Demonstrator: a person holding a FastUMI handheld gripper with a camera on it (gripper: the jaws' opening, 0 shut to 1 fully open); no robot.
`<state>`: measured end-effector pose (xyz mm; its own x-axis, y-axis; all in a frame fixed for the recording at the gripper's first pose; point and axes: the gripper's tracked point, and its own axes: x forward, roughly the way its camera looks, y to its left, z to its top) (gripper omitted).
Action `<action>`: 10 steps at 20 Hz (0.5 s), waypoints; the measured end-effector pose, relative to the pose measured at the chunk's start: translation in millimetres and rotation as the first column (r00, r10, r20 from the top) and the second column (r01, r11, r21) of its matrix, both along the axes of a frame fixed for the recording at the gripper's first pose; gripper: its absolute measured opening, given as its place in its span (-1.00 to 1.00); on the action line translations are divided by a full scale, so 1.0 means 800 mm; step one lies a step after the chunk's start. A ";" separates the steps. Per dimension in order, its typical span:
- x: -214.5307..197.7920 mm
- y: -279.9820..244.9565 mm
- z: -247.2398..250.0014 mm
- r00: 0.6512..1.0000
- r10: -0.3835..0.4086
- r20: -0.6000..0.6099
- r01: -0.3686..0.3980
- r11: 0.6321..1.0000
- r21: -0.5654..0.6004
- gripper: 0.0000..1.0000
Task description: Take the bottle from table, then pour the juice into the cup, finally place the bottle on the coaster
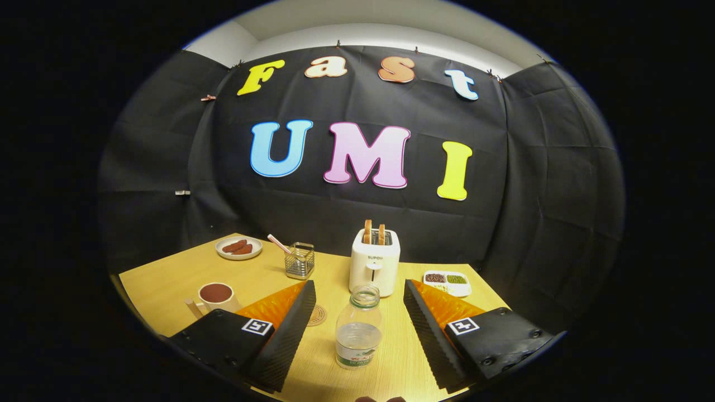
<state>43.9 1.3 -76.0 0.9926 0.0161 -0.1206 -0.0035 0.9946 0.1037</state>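
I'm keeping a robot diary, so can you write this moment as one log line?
stage: reaching | gripper: open, astride bottle | bottle: upright, uncapped, on table | cup: left

Black cloth (357, 212) hangs as the booth's back wall, creased into panels, with side panels angling in at both ends and small clips along its top edge. Above the cloth a pale wall and ceiling (391, 22) show, lit evenly, brighter than the booth below. A light wooden table (167, 279) with a smooth top fills the lower area, its far edge meeting the cloth and its left corner jutting out; warm light falls on the tabletop, no hard shadows.
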 end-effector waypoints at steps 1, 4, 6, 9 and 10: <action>0.004 0.000 -0.009 1.000 -0.002 -0.009 0.002 1.000 0.003 0.95; 0.013 0.005 -0.040 0.999 0.005 -0.044 -0.004 1.000 0.023 0.95; 0.018 0.012 -0.055 0.998 0.017 -0.054 -0.015 0.999 0.031 0.95; 0.026 0.016 -0.077 0.998 0.024 -0.063 -0.023 1.000 0.018 0.95; 0.028 0.016 -0.084 0.998 0.023 -0.066 -0.022 1.000 0.019 0.95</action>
<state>66.0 14.5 -143.1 0.9817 0.0411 -0.1860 -0.0184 0.9924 0.1221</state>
